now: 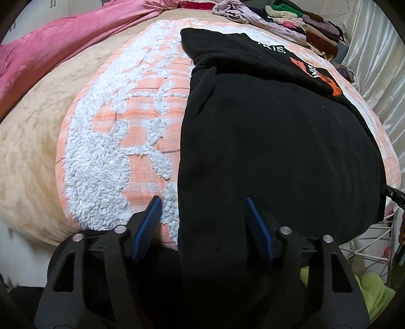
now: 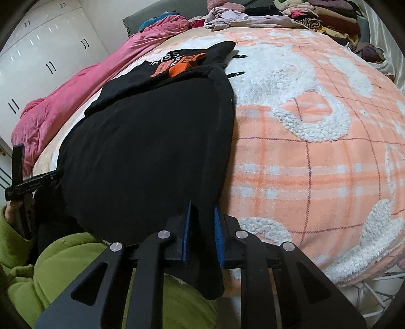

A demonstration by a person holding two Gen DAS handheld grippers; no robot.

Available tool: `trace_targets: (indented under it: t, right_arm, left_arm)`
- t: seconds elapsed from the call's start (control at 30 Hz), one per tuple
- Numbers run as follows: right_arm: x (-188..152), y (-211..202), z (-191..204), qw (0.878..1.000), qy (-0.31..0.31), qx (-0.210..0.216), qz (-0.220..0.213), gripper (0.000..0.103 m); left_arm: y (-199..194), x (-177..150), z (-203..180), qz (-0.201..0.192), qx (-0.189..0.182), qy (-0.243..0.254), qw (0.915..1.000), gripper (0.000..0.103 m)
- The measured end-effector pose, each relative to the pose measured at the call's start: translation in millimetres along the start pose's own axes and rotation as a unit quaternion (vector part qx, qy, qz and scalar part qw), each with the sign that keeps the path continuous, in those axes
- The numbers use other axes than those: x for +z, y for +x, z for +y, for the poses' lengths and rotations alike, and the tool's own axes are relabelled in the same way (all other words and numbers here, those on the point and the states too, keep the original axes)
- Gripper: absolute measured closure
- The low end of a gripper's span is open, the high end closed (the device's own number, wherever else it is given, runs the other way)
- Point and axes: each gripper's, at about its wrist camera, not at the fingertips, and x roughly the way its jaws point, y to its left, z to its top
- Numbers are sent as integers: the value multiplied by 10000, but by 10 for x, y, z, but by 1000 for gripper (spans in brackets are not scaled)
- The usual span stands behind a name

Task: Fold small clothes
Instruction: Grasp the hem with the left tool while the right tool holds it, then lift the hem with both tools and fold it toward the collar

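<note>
A black sweatshirt (image 1: pixel 273 131) with white lettering and an orange patch lies on the orange and white blanket (image 1: pixel 114 131); it also shows in the right wrist view (image 2: pixel 146 151). My left gripper (image 1: pixel 202 202) is open, its blue pads astride the garment's near left edge. My right gripper (image 2: pixel 202 210) is shut on the sweatshirt's near right corner, with black fabric between the pads and hanging below them.
A pink duvet (image 2: pixel 76 93) lies along the far left of the bed. Piles of clothes (image 2: pixel 303 15) sit at the far end. White wardrobe doors (image 2: pixel 38 50) stand at the left. A green sleeve (image 2: pixel 63 265) is near the grippers.
</note>
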Motion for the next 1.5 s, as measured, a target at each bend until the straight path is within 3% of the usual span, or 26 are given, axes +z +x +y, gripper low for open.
trace_targets:
  t: [0.1, 0.13, 0.17, 0.4, 0.83, 1.13, 1.5]
  right_arm:
    - [12, 8, 23, 10000, -66, -7, -14, 91]
    - [19, -3, 22, 10000, -55, 19, -37, 93]
    - [30, -20, 16, 9999, -18, 77, -75, 95]
    - [147, -234, 51, 9976, -27, 550, -425, 95]
    - [748, -562, 15, 9857, 60, 870, -1440, 95]
    - [1407, -407, -123, 9790, 233, 634, -1923, 95]
    - [1958, 72, -266, 9827, 421, 145, -1797, 95]
  left_arm:
    - [-33, -5, -10, -13, 59, 31, 10000, 66]
    - [-55, -7, -19, -35, 78, 49, 10000, 76]
    - [-70, -4, -30, -42, -75, 37, 10000, 97]
    - [-212, 42, -188, -281, -149, 291, 9991, 98]
    - [-569, 515, -13, -959, -552, -224, 9936, 99]
    - [-511, 1150, 13, -1303, -451, -375, 9897, 99]
    - [8, 1721, 207, -1161, -634, -776, 9882, 99]
